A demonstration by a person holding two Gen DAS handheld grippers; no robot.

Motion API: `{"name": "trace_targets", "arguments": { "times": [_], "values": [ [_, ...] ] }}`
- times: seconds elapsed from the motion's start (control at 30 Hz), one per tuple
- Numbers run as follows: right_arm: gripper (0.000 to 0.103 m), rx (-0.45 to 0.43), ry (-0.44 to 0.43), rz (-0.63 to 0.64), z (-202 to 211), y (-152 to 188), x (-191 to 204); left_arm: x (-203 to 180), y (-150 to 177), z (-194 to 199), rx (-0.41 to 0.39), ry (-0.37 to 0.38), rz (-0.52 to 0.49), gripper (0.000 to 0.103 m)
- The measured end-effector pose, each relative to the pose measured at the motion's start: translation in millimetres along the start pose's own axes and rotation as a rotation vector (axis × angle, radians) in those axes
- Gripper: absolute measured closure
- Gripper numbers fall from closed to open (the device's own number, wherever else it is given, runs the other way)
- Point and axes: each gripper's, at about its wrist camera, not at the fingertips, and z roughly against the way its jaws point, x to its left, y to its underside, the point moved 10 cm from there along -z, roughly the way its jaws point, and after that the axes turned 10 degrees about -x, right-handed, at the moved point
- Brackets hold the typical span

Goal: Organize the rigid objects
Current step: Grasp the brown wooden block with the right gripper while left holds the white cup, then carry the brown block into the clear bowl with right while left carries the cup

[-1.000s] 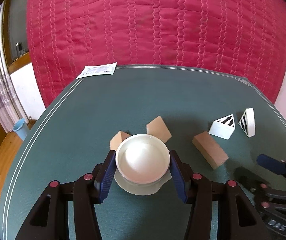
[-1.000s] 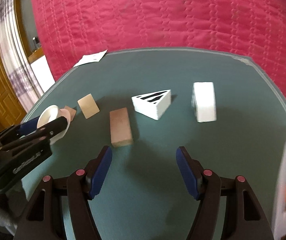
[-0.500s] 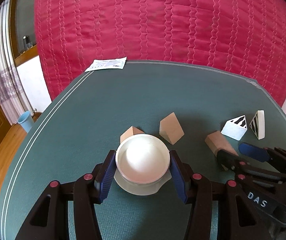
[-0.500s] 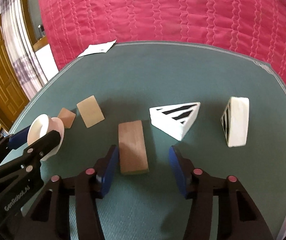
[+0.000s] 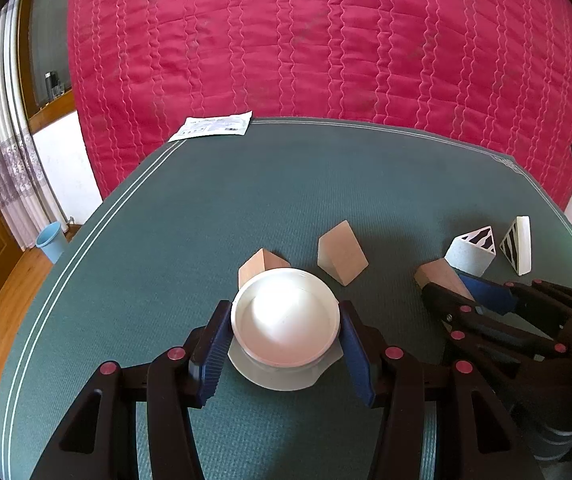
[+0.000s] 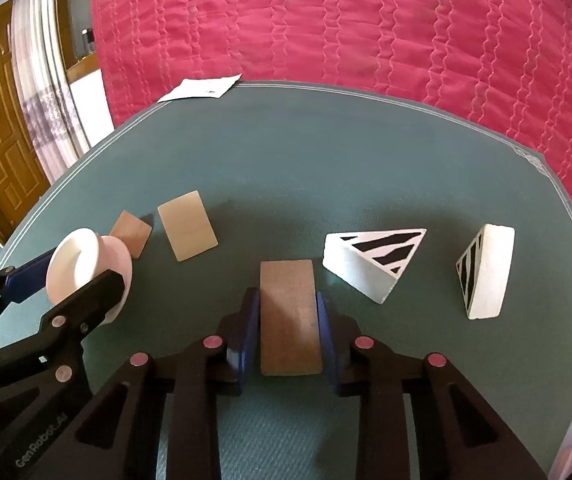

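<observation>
Two grippers are loaded on my feeds. The left gripper (image 5: 286, 336) pinches the white bowl (image 5: 285, 322) above the green table (image 5: 246, 200). The right gripper (image 6: 289, 322) clamps the brown block (image 6: 289, 316) on the table, beside the striped wedges (image 6: 373, 260).

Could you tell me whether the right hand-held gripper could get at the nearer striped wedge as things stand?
Probably not yet: the right hand-held gripper is shut on the brown block. The striped wedge lies unobstructed beside it.
</observation>
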Motion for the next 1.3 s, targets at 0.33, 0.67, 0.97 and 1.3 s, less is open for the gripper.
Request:
{"name": "trace_targets", "arguments": {
  "times": [0.33,0.67,0.97,1.3],
  "values": [
    [0.074,-0.010,-0.017,-0.039,21,13,-4,-3,0,0,-0.007,0.000,-0.013,0.048],
    [0.074,-0.069,-0.036,-0.076,58,16,-8,-7,-1,3,-0.018,0.003,-0.022,0.048],
    [0.074,-0.121,-0.024,-0.103,86,15,-19,-13,-2,9,-0.035,0.005,-0.041,0.048],
    [0.075,-0.169,0.011,-0.152,115,16,-44,-19,-1,13,-0.046,0.008,-0.055,0.048]
  ]
}}
